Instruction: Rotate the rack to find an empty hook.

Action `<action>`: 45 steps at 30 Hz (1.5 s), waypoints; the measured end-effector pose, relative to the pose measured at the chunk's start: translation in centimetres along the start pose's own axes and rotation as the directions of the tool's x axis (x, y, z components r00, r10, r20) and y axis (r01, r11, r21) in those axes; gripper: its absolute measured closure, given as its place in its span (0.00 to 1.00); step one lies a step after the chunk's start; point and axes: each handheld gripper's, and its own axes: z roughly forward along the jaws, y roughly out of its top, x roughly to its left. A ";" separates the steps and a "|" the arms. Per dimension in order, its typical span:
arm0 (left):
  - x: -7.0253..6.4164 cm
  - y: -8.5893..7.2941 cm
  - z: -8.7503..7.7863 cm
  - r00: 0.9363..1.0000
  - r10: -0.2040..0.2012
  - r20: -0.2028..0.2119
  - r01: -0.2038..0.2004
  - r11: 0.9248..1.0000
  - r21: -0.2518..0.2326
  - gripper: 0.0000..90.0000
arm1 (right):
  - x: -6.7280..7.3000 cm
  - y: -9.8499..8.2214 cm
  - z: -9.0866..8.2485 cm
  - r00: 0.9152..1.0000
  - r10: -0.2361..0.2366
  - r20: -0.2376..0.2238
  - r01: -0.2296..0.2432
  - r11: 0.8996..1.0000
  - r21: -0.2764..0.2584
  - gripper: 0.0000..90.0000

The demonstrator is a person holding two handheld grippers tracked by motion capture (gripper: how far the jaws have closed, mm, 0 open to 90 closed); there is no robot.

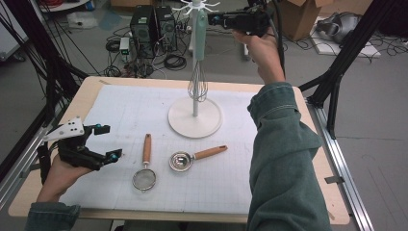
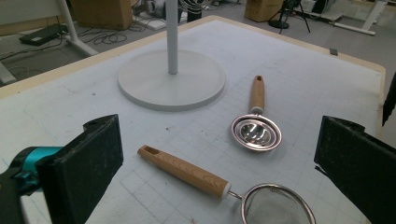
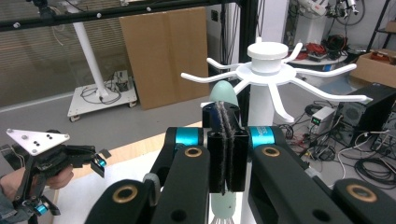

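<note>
I have the right gripper point(image 1: 213, 20) raised to the top of the white utensil stand point(image 1: 195, 118), because the whisk point(image 1: 197, 72) has to hang from one of the hooks point(image 3: 212, 63) that spread out from the stand's cap. In the right gripper view my jaws are pressed nearly together on the whisk's mint-green handle point(image 3: 223, 95), whose rounded end pokes up just above the pads, close beside the stand's pole and below the hooks. In the high view the wire head hangs down alongside the pole, above the round base.

My left gripper point(image 1: 107, 142) waits low at the near left of the white mat point(image 1: 125, 110). Its jaws stand wide apart with nothing between them, aimed toward the wooden-handled strainer point(image 2: 224, 189) and the small steel ladle point(image 2: 256, 126), which lie side by side on the mat in front of the base, likely the next to be hung.
</note>
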 end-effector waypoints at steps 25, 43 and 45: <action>-0.2 0.1 -0.3 1.000 -0.002 0.001 0.002 1.000 -0.011 0.02 | 2.2 0.6 2.4 0.998 -0.041 0.052 0.040 0.999 0.014 1.00; -0.3 0.1 -0.3 1.000 0.003 0.003 -0.003 1.000 -0.006 0.02 | 3.6 0.7 3.5 0.992 -0.058 0.111 0.056 0.998 0.023 1.00; -0.3 0.1 -0.3 1.000 0.002 0.002 -0.002 1.000 -0.008 0.02 | 3.6 0.7 3.3 0.993 -0.059 0.104 0.057 0.998 0.021 1.00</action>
